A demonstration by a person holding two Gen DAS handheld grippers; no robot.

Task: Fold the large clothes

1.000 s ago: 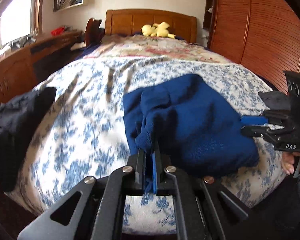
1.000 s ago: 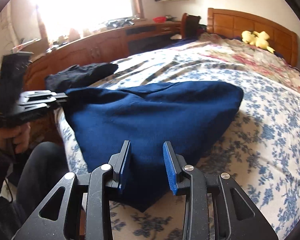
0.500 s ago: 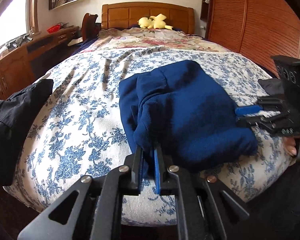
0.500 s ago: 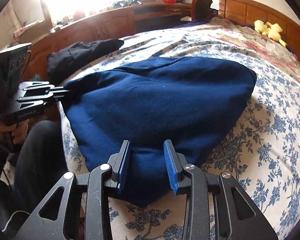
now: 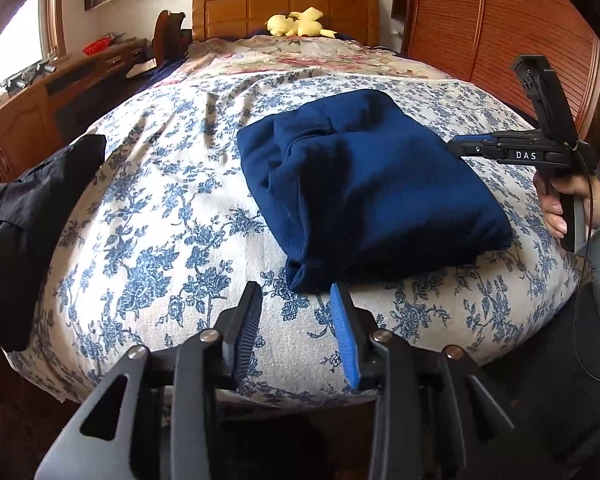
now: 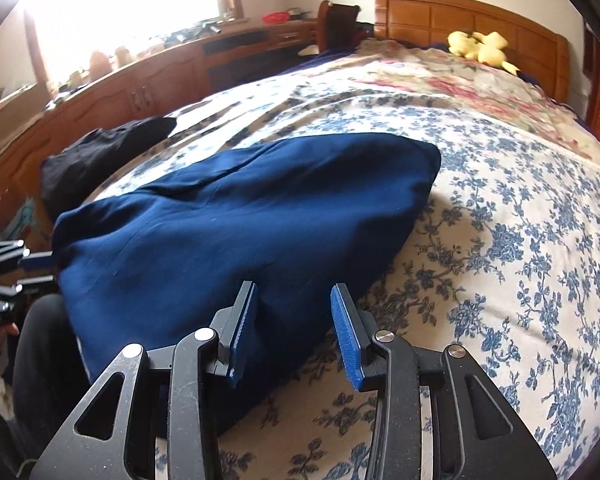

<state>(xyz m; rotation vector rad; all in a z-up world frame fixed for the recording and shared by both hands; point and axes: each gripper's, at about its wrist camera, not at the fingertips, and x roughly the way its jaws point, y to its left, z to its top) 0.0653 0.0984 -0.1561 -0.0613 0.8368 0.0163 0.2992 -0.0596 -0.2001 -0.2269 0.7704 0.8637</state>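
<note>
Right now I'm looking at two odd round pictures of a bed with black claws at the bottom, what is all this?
No robot here: a person holds a two-finger tool in each hand, each carrying a wide-angle camera looking along its fingers. One picture is from the left tool, the other from the right tool. On the bed lies a folded blue garment, with a black garment at the edge and a yellow toy by the headboard. Nothing is held: the left tool's jaws have just been opening, nothing between them; the right stands open over the blue garment's corner.
</note>
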